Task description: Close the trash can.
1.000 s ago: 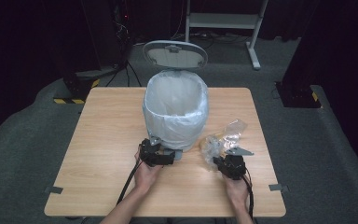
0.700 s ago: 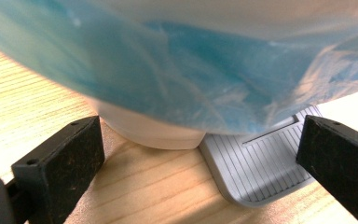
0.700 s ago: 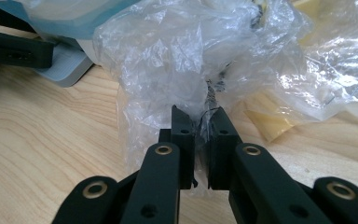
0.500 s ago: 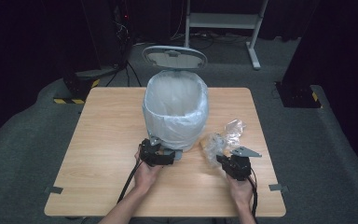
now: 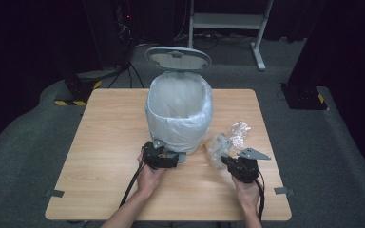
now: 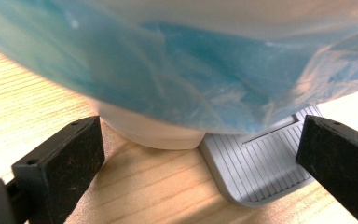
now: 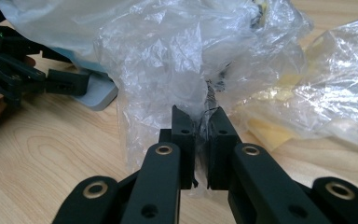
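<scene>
A white pedal bin (image 5: 179, 111) lined with a clear bag stands mid-table, its grey lid (image 5: 177, 58) tipped up. My left gripper (image 5: 168, 159) sits low at the bin's front. Its jaws stand wide open (image 6: 200, 140) on either side of the bin's base, with the ribbed grey pedal (image 6: 261, 163) just inside the right jaw. My right gripper (image 5: 225, 161) is shut on a crumpled clear plastic wrapper (image 5: 217, 147). In the right gripper view the film (image 7: 168, 51) is pinched between the pads (image 7: 200, 121) and bunches up above them.
A second crumpled wrapper (image 5: 239, 130) with yellowish bits inside (image 7: 335, 88) lies on the wooden table (image 5: 104, 137) just right of the held one. A cable trails from each gripper toward the near edge. Dark floor and equipment surround the table.
My right gripper has risen slightly with the wrapper in its jaws, and the film now stands a bit taller. The left hand has stayed put.
</scene>
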Demonstrator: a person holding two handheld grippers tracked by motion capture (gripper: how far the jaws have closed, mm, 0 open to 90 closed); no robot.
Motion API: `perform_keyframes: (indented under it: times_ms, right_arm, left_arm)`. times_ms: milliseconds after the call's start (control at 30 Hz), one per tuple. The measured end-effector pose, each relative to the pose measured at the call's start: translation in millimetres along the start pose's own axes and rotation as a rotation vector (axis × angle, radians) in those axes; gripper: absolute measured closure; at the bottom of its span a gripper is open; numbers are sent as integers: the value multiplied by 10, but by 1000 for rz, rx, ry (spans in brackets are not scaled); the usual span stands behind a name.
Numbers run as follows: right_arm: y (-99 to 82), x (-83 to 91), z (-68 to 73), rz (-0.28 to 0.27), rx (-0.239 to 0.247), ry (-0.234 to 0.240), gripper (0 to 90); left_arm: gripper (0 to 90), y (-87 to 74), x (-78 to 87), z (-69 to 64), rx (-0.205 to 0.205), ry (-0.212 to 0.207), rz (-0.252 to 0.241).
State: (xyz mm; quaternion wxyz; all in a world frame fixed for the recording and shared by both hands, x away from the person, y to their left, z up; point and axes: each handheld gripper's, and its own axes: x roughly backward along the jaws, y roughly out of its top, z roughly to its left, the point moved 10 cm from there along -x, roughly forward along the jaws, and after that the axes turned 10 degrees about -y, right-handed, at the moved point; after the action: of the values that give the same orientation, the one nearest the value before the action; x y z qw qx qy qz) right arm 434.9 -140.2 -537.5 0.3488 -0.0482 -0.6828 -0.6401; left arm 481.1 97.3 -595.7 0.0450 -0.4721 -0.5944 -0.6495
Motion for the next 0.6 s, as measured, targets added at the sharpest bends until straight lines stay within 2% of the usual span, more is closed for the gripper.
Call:
perform_keyframes:
  times_ms: [67,100,433,600]
  right_arm:
    - [17,16,10,-4,-1,3,848]
    - [16,25,19,-2,5,3,848]
    - [-5,115,-30,-10,-10,17,849]
    - [-24,105,-53,-1,-20,23,849]
  left_arm:
    - [12,0,3,0,-4,3,0]
    - [13,24,-10,-6,15,14,-31]
    - [13,24,-11,-5,15,14,-31]
    - [13,25,-11,-6,17,14,-32]
